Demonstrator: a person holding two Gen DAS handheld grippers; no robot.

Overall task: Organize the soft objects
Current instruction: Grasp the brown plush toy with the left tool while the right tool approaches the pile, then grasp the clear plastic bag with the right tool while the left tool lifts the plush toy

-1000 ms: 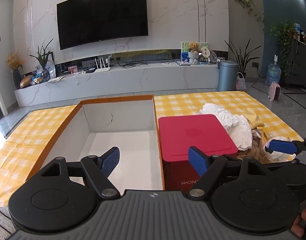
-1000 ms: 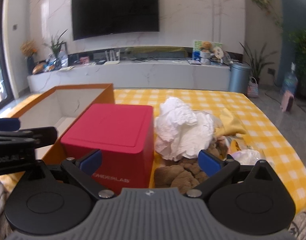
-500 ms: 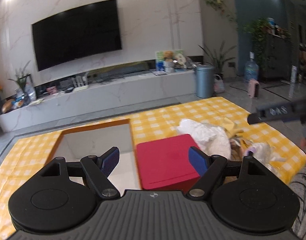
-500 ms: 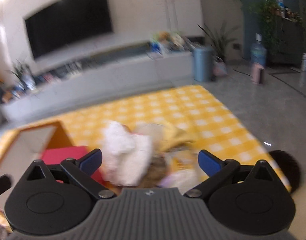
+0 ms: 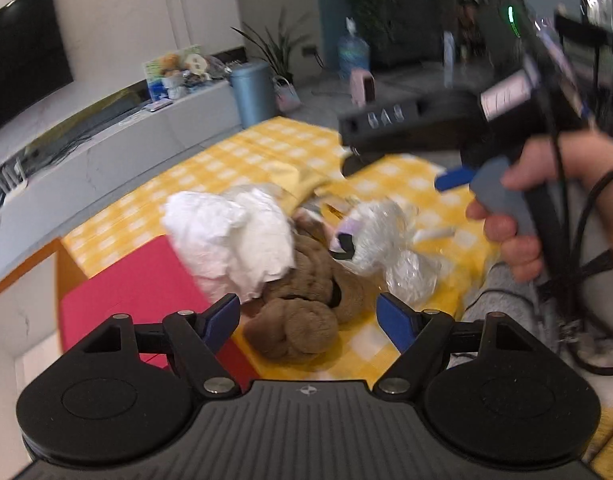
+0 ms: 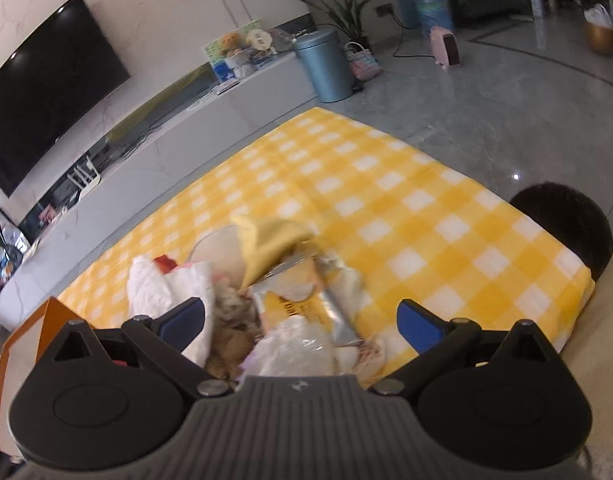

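Nothing looks sorted yet. Left of the left claw point(image 5: 308, 316), the open box point(image 5: 10, 304) and red box point(image 5: 146, 284) hold none of the pile. Both claws gape empty; the right claw point(image 6: 300, 320) hovers over the soft pile point(image 6: 266, 288) heaped ahead on the counter point(image 6: 406, 208).

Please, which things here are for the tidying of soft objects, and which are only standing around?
For the job: brown plush toy, white crumpled cloth, yellow cloth, red box.

Only around: television, blue bin, water bottle.
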